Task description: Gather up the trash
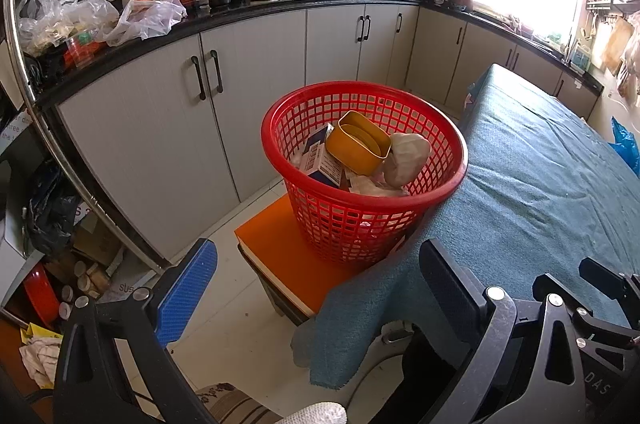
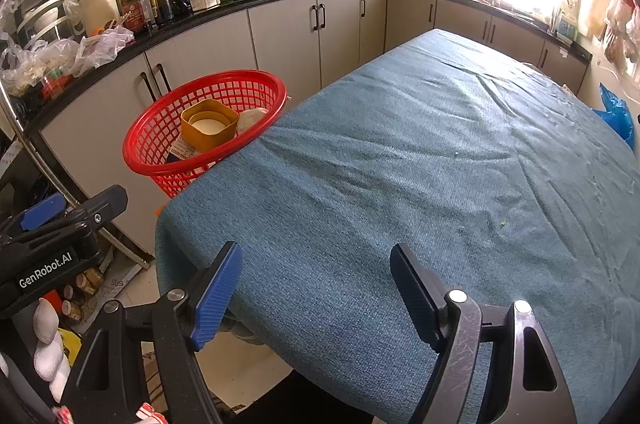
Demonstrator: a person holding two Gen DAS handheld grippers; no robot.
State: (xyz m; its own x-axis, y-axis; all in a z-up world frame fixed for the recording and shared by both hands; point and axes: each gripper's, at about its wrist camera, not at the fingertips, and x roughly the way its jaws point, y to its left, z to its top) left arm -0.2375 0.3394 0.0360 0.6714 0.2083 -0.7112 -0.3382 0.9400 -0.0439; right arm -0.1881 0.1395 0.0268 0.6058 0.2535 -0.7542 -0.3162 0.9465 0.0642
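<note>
A red mesh basket (image 1: 362, 127) stands on an orange stool (image 1: 276, 256) against the table's corner. In it lie a yellow tin (image 1: 356, 143), a blue and white box (image 1: 320, 159) and a pale crumpled lump (image 1: 404, 155). My left gripper (image 1: 320, 284) hangs open short of the basket, with nothing between its fingers. My right gripper (image 2: 316, 294) is open too, over the near edge of the table's blue-green cloth (image 2: 420, 151), and it holds nothing. From the right wrist view the basket (image 2: 160, 127) is at the left, beyond the left gripper (image 2: 80, 203).
A black counter (image 1: 280, 7) over grey cabinets runs along the back, crowded with bottles, a kettle, plastic bags and woks. Jars, rags and boxes litter the floor at left (image 1: 72, 288). A blue plastic bag (image 2: 616, 115) lies at the table's far right.
</note>
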